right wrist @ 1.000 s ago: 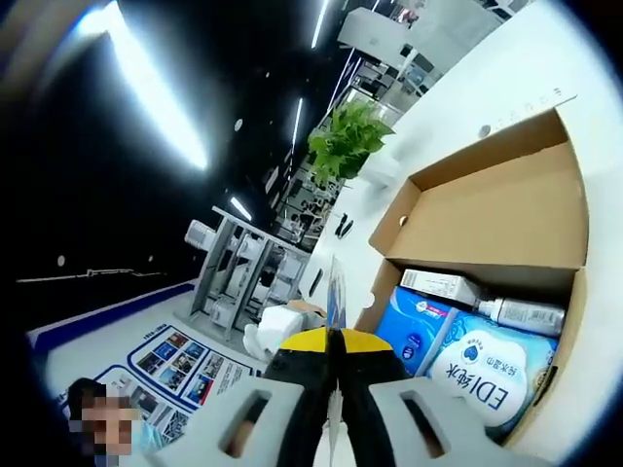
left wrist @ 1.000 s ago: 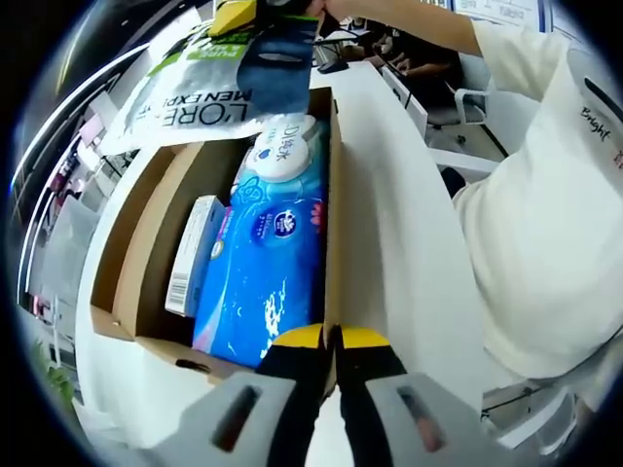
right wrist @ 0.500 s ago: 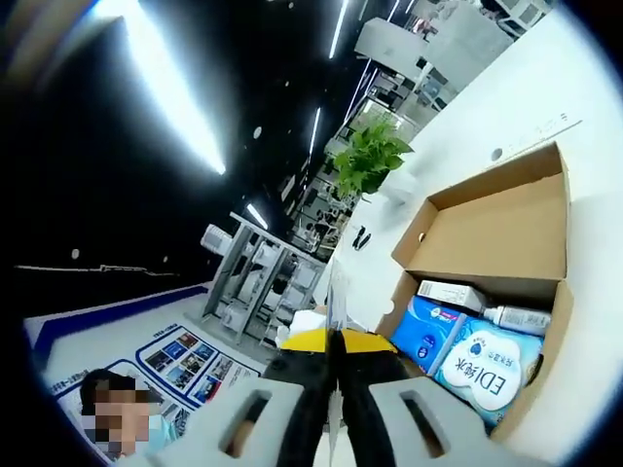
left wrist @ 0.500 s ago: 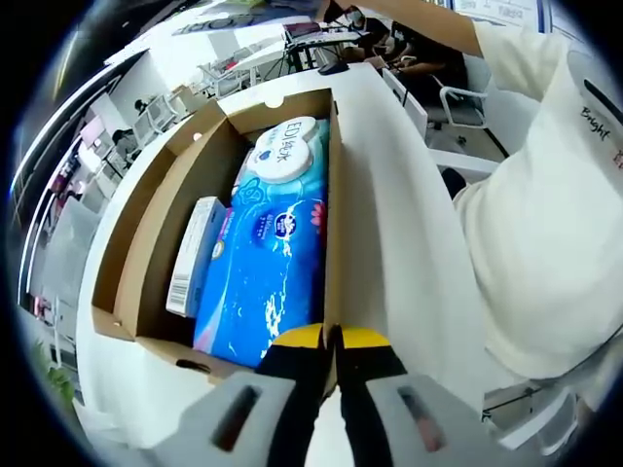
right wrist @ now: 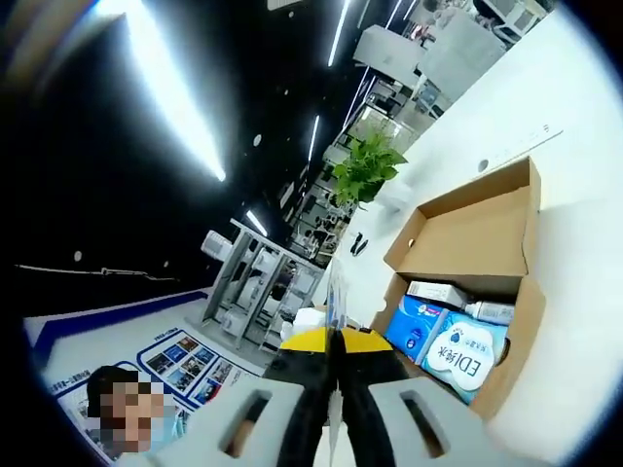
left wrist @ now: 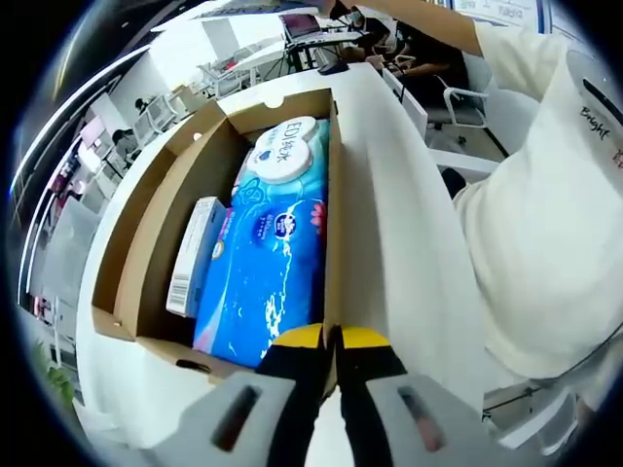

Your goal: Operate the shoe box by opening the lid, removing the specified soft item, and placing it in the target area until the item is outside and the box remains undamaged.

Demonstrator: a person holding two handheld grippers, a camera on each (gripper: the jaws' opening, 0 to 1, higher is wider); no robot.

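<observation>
The shoe box (left wrist: 146, 253) is seen open on the white table (left wrist: 389, 243), its lid folded back, so the opening step is judged done. In the left gripper view, the left gripper (left wrist: 331, 342) is closed, its yellow-tipped jaws pressed together on the near edge of the box wall; the hold is judged to be there to steady the box while the contents are taken out.

Just ahead of those jaws, inside the box, a blue wipes pack (left wrist: 268, 263) is laid lengthwise, its white round flap at the end far from the gripper. To the left of the pack a small white carton (left wrist: 193, 255) is wedged against the cardboard wall. A person's pale sleeve (left wrist: 545, 224) is seen to the right of the gripper.

In the right gripper view, the right gripper (right wrist: 332, 341) is held well above and away from the box, jaws closed on a thin sheet-like edge (right wrist: 336, 292) that rises straight between them. That edge is judged to belong to the soft item, lifted clear of the box. It cannot be identified further from this angle. The box lies ahead and to the right of these jaws, the wipes pack visible inside it. Placement in the target area is judged not yet done.
</observation>
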